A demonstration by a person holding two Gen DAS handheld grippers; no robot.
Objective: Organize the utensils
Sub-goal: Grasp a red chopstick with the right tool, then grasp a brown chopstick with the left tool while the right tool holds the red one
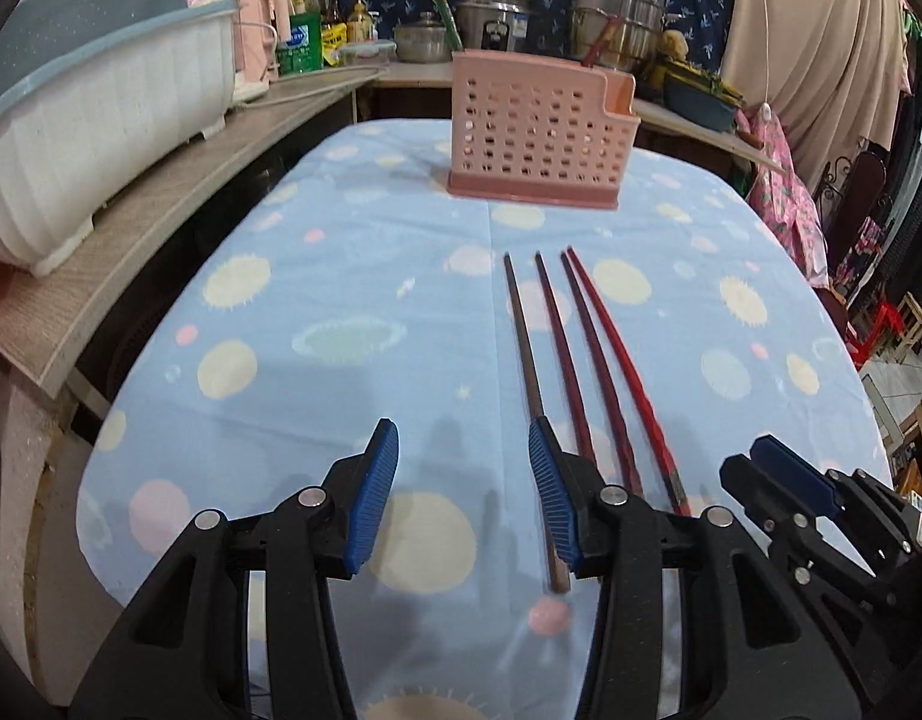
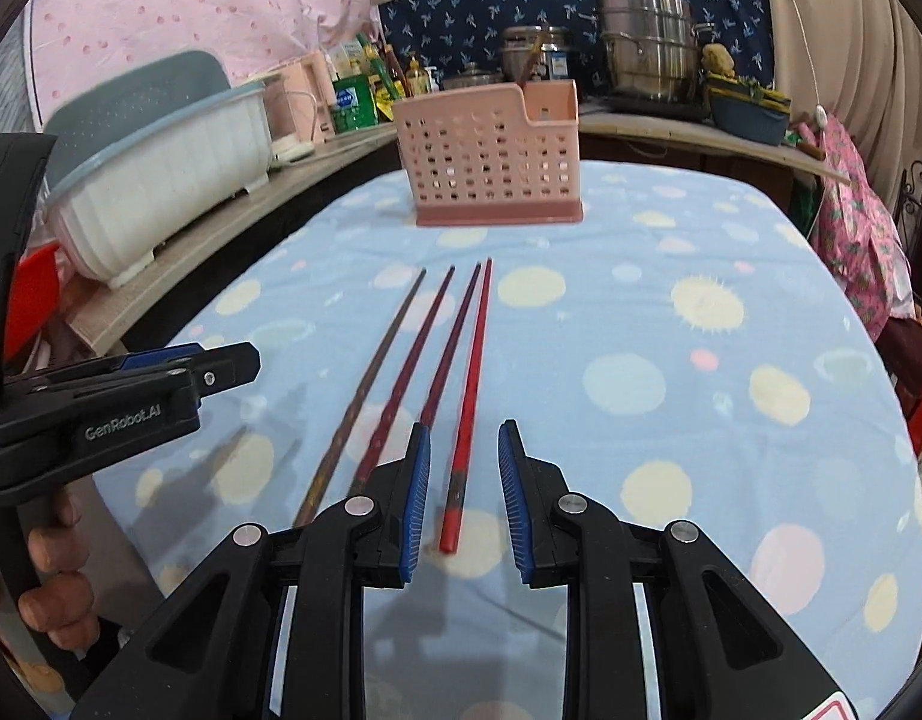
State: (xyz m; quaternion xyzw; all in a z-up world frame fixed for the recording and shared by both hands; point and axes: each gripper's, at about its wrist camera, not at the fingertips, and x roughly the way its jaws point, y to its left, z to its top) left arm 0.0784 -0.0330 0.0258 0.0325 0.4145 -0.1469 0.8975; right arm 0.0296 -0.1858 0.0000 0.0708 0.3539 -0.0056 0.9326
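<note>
Several chopsticks lie side by side on the blue dotted tablecloth, tips pointing at a pink perforated utensil holder (image 1: 535,132) (image 2: 490,159) standing at the far end. The leftmost is dark brown (image 1: 523,360) (image 2: 371,372), the middle ones dark red (image 1: 565,354) (image 2: 410,360), the rightmost bright red (image 1: 625,369) (image 2: 469,396). My left gripper (image 1: 463,450) is open; its right finger sits by the brown chopstick's near end. My right gripper (image 2: 463,456) is open, its fingers either side of the bright red chopstick's near end, just above the cloth.
A white and blue dish rack (image 1: 95,126) (image 2: 167,162) sits on a wooden shelf along the left. Steel pots (image 1: 616,15) (image 2: 649,45), bottles and a pink kettle (image 2: 296,108) stand on the counter behind. The table's cloth (image 1: 341,312) drops off at the right edge.
</note>
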